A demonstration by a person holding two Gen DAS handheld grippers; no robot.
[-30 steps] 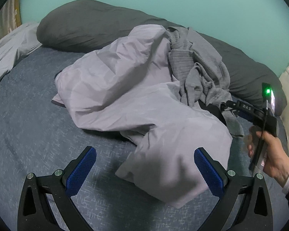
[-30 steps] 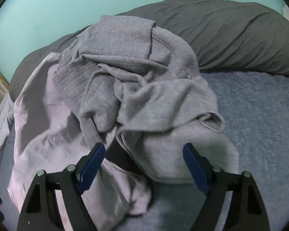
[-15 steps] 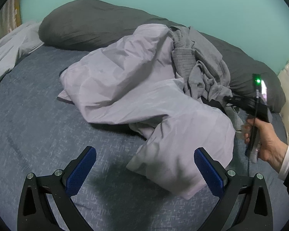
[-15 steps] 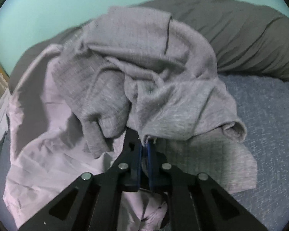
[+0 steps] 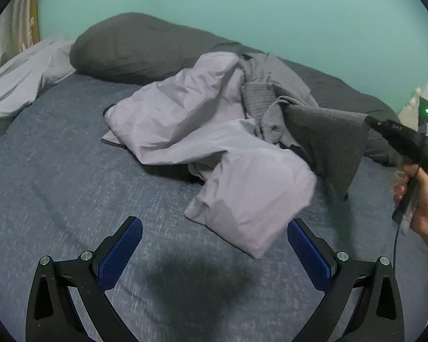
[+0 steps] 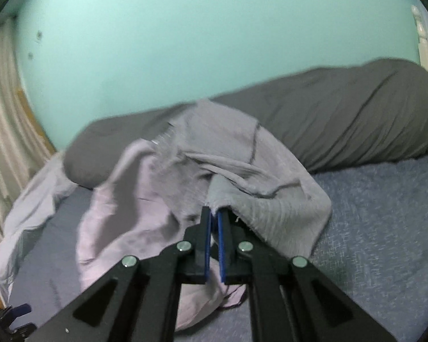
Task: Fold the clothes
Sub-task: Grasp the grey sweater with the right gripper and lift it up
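Left wrist view: left gripper (image 5: 214,249) wide open, blue pads apart and holding nothing, hovering over the blue-grey bedspread (image 5: 57,188); just ahead of the right pad, a corner of the crumpled lilac sheet (image 5: 214,142); beyond the sheet, the grey knit garment (image 5: 322,131), one edge lifted and stretched toward the right gripper (image 5: 369,121) held by a hand (image 5: 425,199); green light lit on that gripper's handle, no readable writing; dark grey pillow (image 5: 134,48) farther ahead against the teal wall (image 5: 242,8). Right wrist view: right gripper (image 6: 214,222) nearly closed, pads pinching an edge of the grey knit garment (image 6: 242,165); lilac sheet (image 6: 134,205) left of the jaws; dark grey pillow (image 6: 342,122) behind; image blurred, no legible labels.
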